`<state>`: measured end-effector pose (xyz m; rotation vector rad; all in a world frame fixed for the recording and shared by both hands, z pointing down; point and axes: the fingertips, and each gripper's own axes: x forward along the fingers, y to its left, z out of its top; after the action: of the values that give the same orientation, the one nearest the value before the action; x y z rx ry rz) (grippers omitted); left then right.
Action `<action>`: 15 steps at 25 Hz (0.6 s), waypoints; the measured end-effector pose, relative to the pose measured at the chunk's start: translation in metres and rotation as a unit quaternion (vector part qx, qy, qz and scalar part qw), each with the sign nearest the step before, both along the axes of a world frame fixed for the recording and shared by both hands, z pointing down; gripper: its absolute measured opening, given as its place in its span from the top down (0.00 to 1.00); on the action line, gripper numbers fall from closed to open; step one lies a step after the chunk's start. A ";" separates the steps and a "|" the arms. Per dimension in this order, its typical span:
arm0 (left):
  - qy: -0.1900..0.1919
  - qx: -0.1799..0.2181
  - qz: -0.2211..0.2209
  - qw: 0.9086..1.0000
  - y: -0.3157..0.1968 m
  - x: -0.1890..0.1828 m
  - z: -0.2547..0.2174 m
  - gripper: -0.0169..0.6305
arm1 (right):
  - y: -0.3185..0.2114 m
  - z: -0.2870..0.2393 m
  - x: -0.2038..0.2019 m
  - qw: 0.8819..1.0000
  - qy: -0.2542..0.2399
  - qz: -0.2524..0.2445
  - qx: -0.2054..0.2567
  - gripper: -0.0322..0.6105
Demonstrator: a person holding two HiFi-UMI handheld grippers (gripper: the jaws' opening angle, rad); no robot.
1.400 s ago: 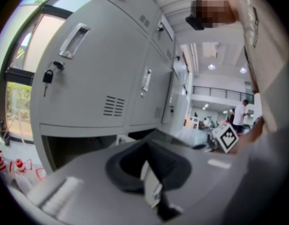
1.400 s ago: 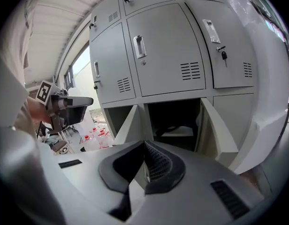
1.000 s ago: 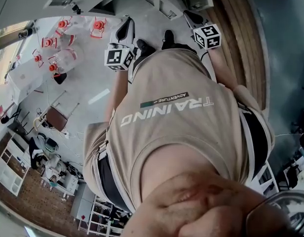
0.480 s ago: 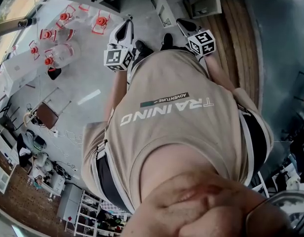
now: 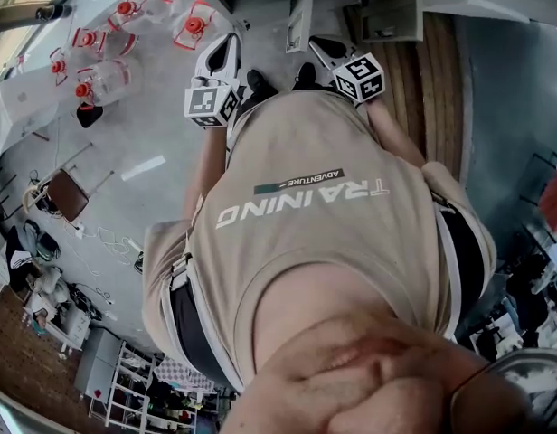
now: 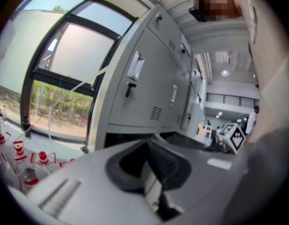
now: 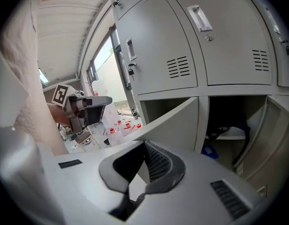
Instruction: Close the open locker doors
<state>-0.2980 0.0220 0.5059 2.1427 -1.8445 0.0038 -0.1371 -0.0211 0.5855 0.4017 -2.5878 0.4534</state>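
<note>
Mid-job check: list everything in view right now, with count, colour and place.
lockers: one bank, grey, ahead; upper doors shut
open doors: at least two, grey, lower row
blue item: one, inside an open locker
jugs: several, clear with red caps, on the floor to the left
window: one, dark frame, left of the lockers
chair: one, brown, far left
shirt: one, beige, on the person
left tool: one, grey, jaws apart, nothing gripped
right tool: one, grey, jaws apart, nothing gripped, facing an open door
</note>
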 end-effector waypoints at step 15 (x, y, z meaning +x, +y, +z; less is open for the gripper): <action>0.010 0.008 0.039 0.999 0.002 -0.052 0.004 0.96 | 0.002 -0.003 -0.090 1.000 0.000 -0.005 0.024 0.93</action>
<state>-0.3499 0.0243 0.5101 2.2157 -1.7561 -0.0142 -0.2272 -0.0188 0.5830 0.4053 -2.6041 0.3901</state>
